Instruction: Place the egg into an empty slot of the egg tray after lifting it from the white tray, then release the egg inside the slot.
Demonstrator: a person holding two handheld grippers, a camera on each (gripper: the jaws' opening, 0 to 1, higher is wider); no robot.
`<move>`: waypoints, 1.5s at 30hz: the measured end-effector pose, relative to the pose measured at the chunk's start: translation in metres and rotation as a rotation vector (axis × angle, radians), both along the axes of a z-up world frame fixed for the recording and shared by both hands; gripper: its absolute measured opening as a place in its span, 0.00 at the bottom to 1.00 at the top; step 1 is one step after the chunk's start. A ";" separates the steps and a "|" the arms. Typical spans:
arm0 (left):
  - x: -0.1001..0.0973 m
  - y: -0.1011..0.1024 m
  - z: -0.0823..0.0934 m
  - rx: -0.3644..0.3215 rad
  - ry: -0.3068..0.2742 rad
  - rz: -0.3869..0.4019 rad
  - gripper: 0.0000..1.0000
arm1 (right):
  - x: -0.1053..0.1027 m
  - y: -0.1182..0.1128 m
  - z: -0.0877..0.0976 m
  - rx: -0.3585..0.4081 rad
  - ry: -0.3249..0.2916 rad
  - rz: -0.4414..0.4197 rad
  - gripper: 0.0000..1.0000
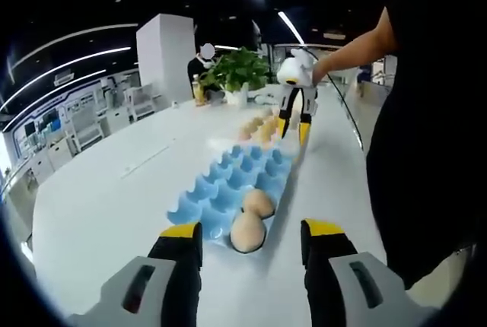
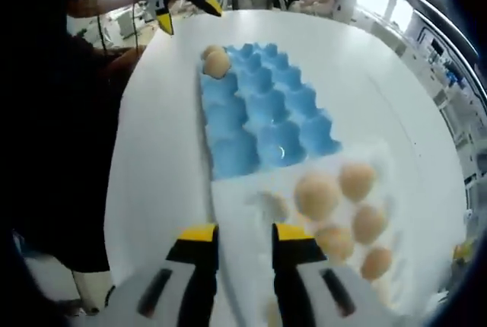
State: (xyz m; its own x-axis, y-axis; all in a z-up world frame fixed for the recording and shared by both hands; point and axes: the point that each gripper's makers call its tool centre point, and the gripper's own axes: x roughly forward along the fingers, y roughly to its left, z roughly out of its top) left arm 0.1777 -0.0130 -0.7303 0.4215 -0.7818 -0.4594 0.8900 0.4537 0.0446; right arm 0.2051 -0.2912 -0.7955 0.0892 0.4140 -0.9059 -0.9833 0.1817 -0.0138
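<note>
Tan-shelled eggs lie clustered in the white tray, which sits end to end with the blue egg tray on the pale tabletop. In the right gripper view five or six of them show in the white tray, and the right gripper hovers over that tray's near left corner, its yellow-tipped jaws spread with nothing between them. A faint, pale shape lies just ahead of the jaws; I cannot tell whether it is an egg or a bare dimple.

Two eggs already sit in the blue egg tray's end row, the one nearest the left gripper. That gripper waits just short of that end, jaws likewise apart and empty. Most of the blue slots look free.

By my reckoning the lift has not begun. To do it well, the right gripper should pick the egg closest to the blue tray, come straight down so one jaw passes either side of the shell, and close gently. It needs enough grip to carry but not crack. Neighbouring eggs lie close, so a slanted approach risks nudging them. Then lift clear of the tray wall before travelling across to an open slot.
</note>
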 end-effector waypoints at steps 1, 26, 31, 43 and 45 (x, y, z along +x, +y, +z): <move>0.000 0.000 0.000 0.000 0.000 -0.002 0.52 | 0.001 -0.001 0.002 0.023 -0.005 -0.002 0.28; 0.001 -0.001 0.003 0.001 -0.003 -0.005 0.51 | 0.020 -0.087 0.005 -0.180 -0.071 -0.104 0.27; 0.001 0.002 0.002 0.006 -0.003 0.000 0.51 | 0.022 -0.084 -0.001 -0.213 -0.038 -0.059 0.25; 0.004 0.006 0.001 0.002 -0.007 0.019 0.50 | 0.021 -0.084 -0.006 -0.242 0.044 -0.048 0.25; 0.003 0.006 0.000 -0.006 -0.008 0.024 0.50 | 0.021 -0.084 -0.004 -0.235 0.034 -0.070 0.24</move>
State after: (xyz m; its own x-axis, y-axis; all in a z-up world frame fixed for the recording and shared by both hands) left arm 0.1810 -0.0070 -0.7299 0.4441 -0.7742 -0.4510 0.8784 0.4755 0.0488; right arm 0.2257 -0.3755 -0.7997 0.0780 0.1858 -0.9795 -0.9690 0.2453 -0.0306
